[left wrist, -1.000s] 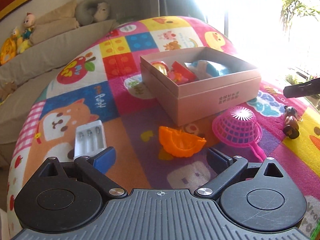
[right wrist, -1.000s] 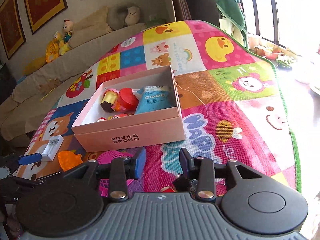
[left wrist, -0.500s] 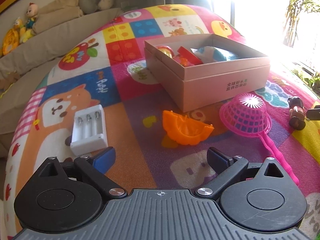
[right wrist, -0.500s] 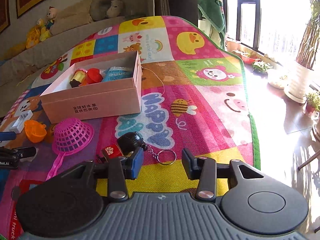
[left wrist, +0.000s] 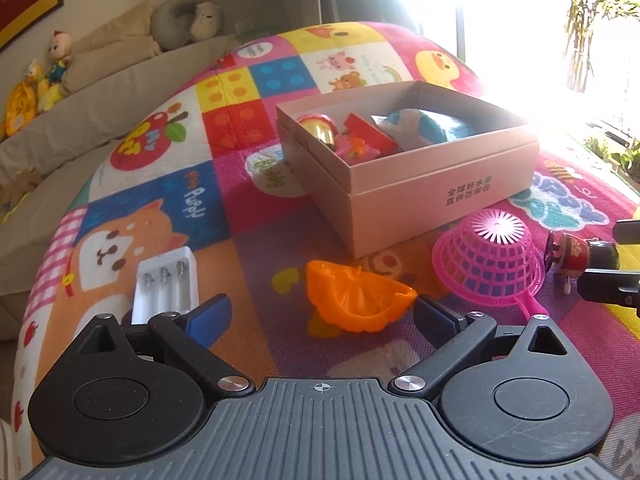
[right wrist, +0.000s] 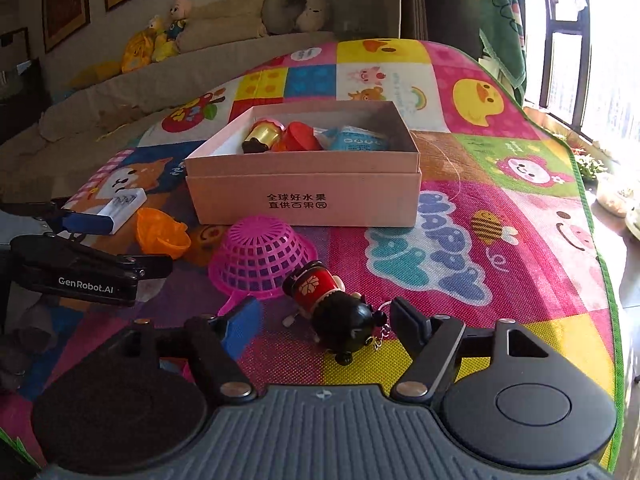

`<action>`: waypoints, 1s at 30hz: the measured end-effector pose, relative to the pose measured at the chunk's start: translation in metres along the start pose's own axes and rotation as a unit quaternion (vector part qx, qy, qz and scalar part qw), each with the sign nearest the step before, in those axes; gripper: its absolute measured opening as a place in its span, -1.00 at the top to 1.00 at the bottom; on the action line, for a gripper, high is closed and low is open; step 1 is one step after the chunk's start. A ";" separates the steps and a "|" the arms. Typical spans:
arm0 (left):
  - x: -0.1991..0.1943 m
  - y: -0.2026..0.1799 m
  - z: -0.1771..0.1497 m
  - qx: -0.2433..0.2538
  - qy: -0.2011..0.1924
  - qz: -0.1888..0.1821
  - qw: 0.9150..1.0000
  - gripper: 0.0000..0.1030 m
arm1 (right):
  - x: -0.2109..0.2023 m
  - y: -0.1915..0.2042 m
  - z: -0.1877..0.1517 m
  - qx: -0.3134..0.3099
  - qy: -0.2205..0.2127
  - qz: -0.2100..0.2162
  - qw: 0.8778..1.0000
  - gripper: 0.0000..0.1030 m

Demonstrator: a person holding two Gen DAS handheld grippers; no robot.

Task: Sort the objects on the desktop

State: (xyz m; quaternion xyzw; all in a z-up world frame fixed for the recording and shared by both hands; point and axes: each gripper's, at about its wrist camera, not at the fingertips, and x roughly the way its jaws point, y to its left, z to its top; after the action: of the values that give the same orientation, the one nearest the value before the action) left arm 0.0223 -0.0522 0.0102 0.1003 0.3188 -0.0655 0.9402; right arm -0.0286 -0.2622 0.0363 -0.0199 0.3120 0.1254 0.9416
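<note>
Pink cardboard box (right wrist: pixel 304 196) open-topped near the middle of the patchwork cartoon play mat (right wrist: pixel 500 240), holding a gold-and-brown capped toy (right wrist: pixel 262 138), a red plastic piece (right wrist: pixel 304 140) and a blue-and-white packet (right wrist: pixel 358 142). Just in front of the box, toward the mat's near edge: magenta plastic mesh basket with a handle (right wrist: pixel 260 258), upside down; orange plastic juicer-shaped cup (right wrist: pixel 160 232) to its left, apart from it; white plastic battery holder (left wrist: pixel 166 284) further left, near the mat's left edge. Small lacquered doll keychain with a red body and black head (right wrist: pixel 332 304) lying on its side beside the basket, head toward the camera, chain trailing to the right. Right gripper (right wrist: pixel 326 322) low over the mat, jaws opening, blue-padded left finger and black right finger standing either side of the doll's head, neither pad pressing on it. Left gripper (left wrist: pixel 322 314) spread wide and empty, hovering above the mat with the orange cup just ahead between its fingers, untouched. Beige sofa (right wrist: pixel 160 88) with plush toys (right wrist: pixel 160 36) beyond the mat's far edge.
</note>
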 end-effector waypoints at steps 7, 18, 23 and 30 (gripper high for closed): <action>0.009 -0.014 0.005 0.027 -0.004 -0.002 1.000 -0.39 | -0.004 -0.006 -0.004 -0.011 -0.007 -0.028 1.000 -0.55; 0.001 -0.003 -0.002 0.007 0.003 -0.006 1.000 -0.38 | 0.006 -0.022 -0.004 -0.025 0.001 -0.114 0.993 -0.58; 0.001 -0.002 -0.003 0.004 0.003 -0.007 1.000 -0.45 | 0.005 -0.025 0.000 0.031 0.006 -0.064 0.997 -0.67; 0.002 -0.001 -0.003 0.003 0.004 -0.006 1.000 -0.56 | 0.023 -0.017 0.007 0.070 0.020 -0.034 0.997 -0.68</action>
State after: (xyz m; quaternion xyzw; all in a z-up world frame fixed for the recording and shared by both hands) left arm 0.0215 -0.0530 0.0067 0.1011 0.3231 -0.0718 0.9382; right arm -0.0025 -0.2724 0.0270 0.0328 0.3382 0.0706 0.9379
